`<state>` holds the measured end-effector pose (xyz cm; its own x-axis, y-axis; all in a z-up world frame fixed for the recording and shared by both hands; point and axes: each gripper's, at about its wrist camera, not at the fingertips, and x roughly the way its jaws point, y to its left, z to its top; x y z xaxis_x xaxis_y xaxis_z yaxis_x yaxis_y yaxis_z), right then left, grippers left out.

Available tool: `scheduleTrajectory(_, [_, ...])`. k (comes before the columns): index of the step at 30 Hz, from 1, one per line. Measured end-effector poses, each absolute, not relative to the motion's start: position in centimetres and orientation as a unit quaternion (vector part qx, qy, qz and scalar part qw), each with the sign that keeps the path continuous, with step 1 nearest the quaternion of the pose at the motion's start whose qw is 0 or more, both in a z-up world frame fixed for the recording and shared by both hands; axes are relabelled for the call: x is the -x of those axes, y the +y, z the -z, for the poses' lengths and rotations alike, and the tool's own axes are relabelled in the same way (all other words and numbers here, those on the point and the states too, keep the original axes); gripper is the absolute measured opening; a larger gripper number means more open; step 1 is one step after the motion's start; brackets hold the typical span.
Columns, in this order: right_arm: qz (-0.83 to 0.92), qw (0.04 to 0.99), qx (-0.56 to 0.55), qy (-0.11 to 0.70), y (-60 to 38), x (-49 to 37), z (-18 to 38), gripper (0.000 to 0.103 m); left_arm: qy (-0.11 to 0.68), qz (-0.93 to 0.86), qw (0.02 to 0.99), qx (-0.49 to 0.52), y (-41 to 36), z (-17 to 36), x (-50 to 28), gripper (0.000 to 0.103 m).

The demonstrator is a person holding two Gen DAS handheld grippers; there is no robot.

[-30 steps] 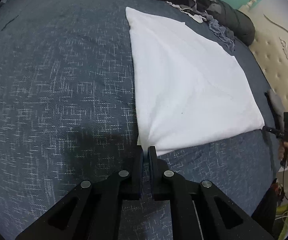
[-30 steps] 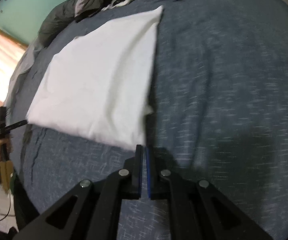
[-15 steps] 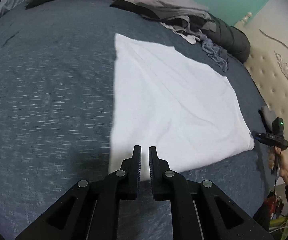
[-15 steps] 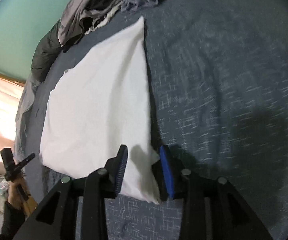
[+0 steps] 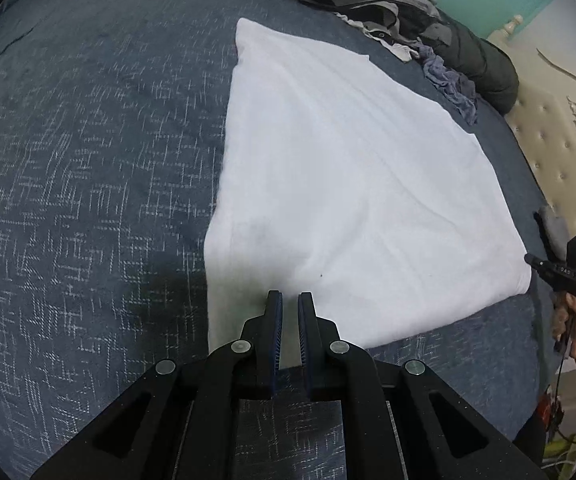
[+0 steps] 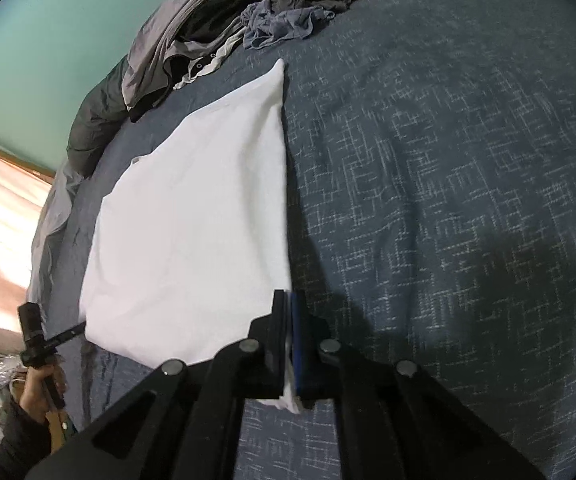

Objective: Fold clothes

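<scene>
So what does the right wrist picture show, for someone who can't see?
The right gripper is shut on the near corner of a white cloth lying flat on a blue bed. Crumpled clothes are piled at the far end.

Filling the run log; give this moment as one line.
stage: corner grasp | right tool: shut on white cloth corner | left tool: nearly shut, empty, over cloth | surface: blue bedspread

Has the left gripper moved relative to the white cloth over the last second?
Yes. The left gripper has shifted from the white cloth's near left corner to over its near edge, farther in from that corner.
</scene>
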<state>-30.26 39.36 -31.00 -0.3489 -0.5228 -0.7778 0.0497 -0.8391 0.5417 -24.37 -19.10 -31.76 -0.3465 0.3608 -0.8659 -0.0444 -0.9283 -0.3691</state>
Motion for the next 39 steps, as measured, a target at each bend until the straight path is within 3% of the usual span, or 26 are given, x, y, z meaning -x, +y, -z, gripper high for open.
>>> scheduleTrajectory(5, [0.786, 0.185, -0.540, -0.238, 40.2, 30.6, 30.7, 0.007, -0.148, -0.811, 0.129, 0.552, -19.2, 31.2, 24.5, 0.009])
scheduleTrajectory(6, [0.789, 0.181, -0.535, -0.242, 40.2, 31.1, 30.3, 0.013, -0.151, -0.812, 0.129, 0.548, -19.3, 30.9, 24.6, 0.009])
scheduleTrajectory(8, [0.795, 0.174, -0.525, -0.250, 40.3, 32.2, 29.7, 0.050, -0.153, -0.815, 0.132, 0.543, -19.1, 30.5, 24.8, 0.010])
scheduleTrajectory(10, [0.796, 0.171, -0.523, -0.253, 39.7, 33.8, 29.5, 0.050, -0.153, -0.817, 0.134, 0.540, -18.9, 30.5, 25.1, 0.013])
scheduleTrajectory(15, [0.797, 0.160, -0.529, -0.242, 38.0, 37.7, 30.1, 0.049, -0.159, -0.814, 0.135, 0.542, -18.5, 31.8, 25.8, 0.017])
scheduleTrajectory(18, [0.802, 0.143, -0.534, -0.227, 37.2, 39.4, 30.9, 0.040, -0.160, -0.812, 0.135, 0.544, -18.5, 32.5, 26.0, 0.017])
scheduleTrajectory(22, [0.810, 0.143, -0.540, -0.181, 36.1, 40.5, 31.7, 0.006, -0.166, -0.811, 0.141, 0.544, -18.9, 33.4, 26.0, 0.018])
scheduleTrajectory(23, [0.811, 0.145, -0.541, -0.167, 35.7, 40.6, 31.8, 0.004, -0.167, -0.810, 0.142, 0.544, -19.0, 33.7, 26.1, 0.018])
scheduleTrajectory(39, [0.820, 0.119, -0.502, -0.248, 40.4, 39.2, 31.1, 0.002, -0.161, -0.810, 0.137, 0.546, -19.0, 34.1, 26.3, 0.019])
